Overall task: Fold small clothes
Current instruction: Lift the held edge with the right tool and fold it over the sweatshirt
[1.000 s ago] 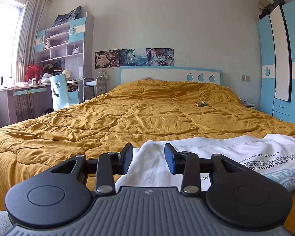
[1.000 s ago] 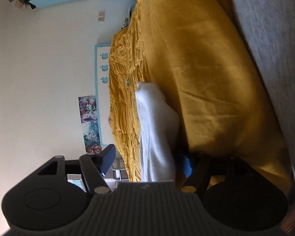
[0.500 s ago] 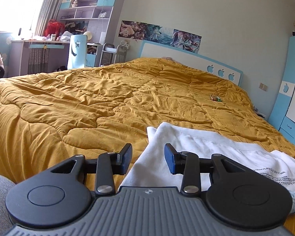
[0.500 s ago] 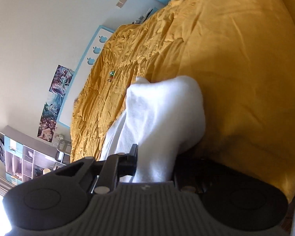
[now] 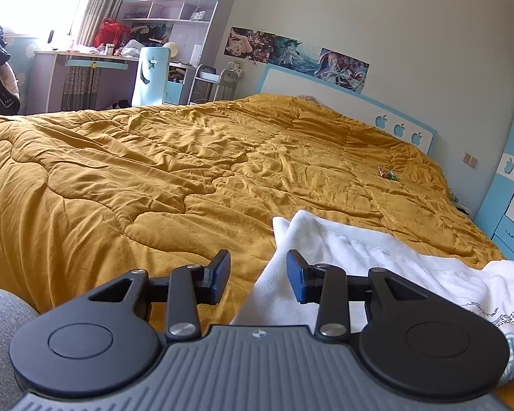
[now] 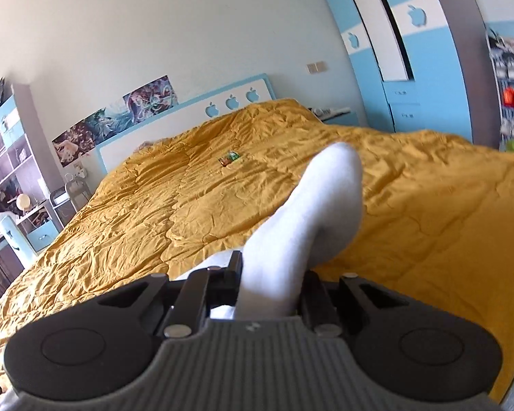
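A white printed T-shirt [image 5: 377,257] lies on the near edge of a bed with a mustard quilt [image 5: 188,171]. My left gripper [image 5: 258,279] is open, low over the shirt's left end; a fold of white cloth lies between its fingers, untouched by the left pad. My right gripper [image 6: 270,279] is shut on a bunched part of the white shirt [image 6: 308,212], which rises in a hump in front of the fingers over the quilt [image 6: 428,212].
A small green and red wrapper [image 5: 388,174] lies on the quilt far right; it also shows in the right wrist view [image 6: 229,159]. Headboard [image 5: 342,102], desk and shelves [image 5: 120,51] stand at the back left, a blue wardrobe [image 6: 394,68] at the right.
The right gripper has rolled from sideways to upright and closed on the shirt, lifting it. The left gripper has swung leftwards and stayed open.
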